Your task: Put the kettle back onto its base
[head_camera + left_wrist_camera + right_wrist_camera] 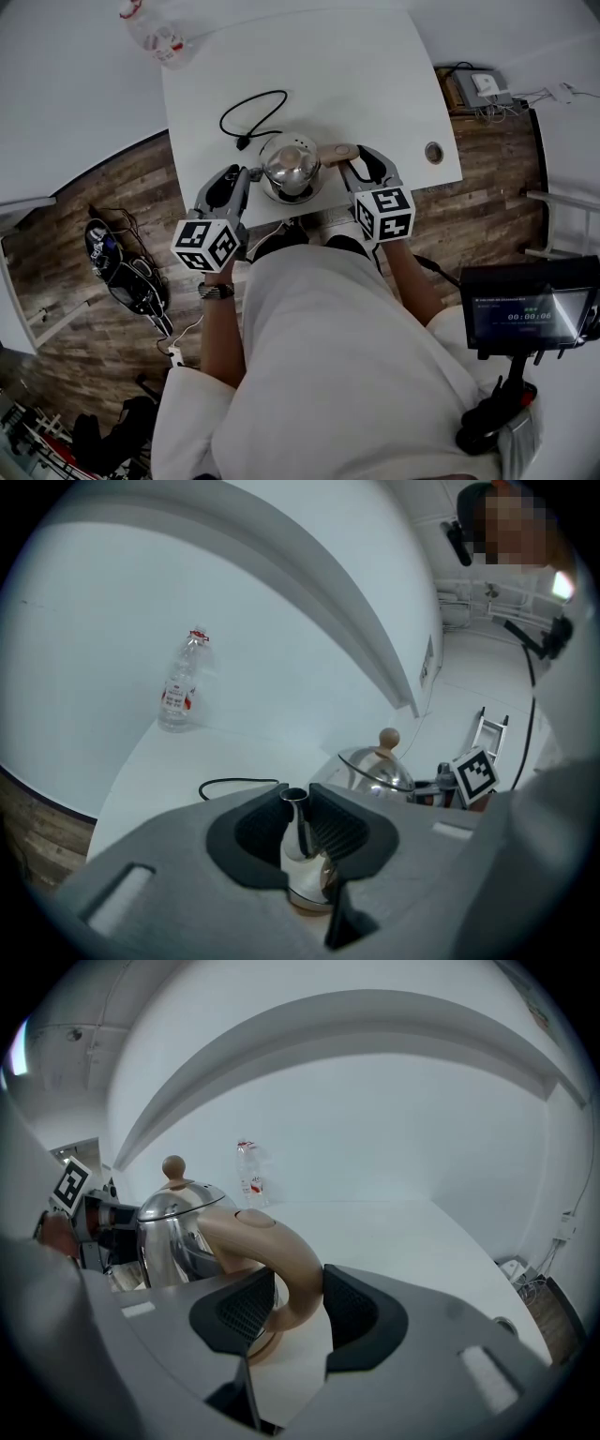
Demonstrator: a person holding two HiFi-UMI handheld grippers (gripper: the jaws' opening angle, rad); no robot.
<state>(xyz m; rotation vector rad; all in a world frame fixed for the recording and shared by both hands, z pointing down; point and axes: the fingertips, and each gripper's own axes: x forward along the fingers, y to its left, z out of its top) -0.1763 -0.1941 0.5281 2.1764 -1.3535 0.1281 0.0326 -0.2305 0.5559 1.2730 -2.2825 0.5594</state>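
A shiny steel kettle [289, 167] with a tan handle [337, 153] stands at the near edge of the white table [375, 84]. A dark round rim [292, 196] shows under its near side; I cannot tell whether that is the base. My left gripper [251, 178] is shut on the kettle's spout [298, 822], with the domed lid and its knob [387, 737] behind. My right gripper [349, 167] is shut on the curved handle [281, 1260], and both pads touch it. The kettle body [173, 1232] sits to that gripper's left.
A black cord [251, 114] loops on the table just beyond the kettle. A clear plastic bottle [155, 33] stands at the far left corner. A round cable hole [433, 152] is near the table's right edge. A screen on a stand [530, 305] is at the right.
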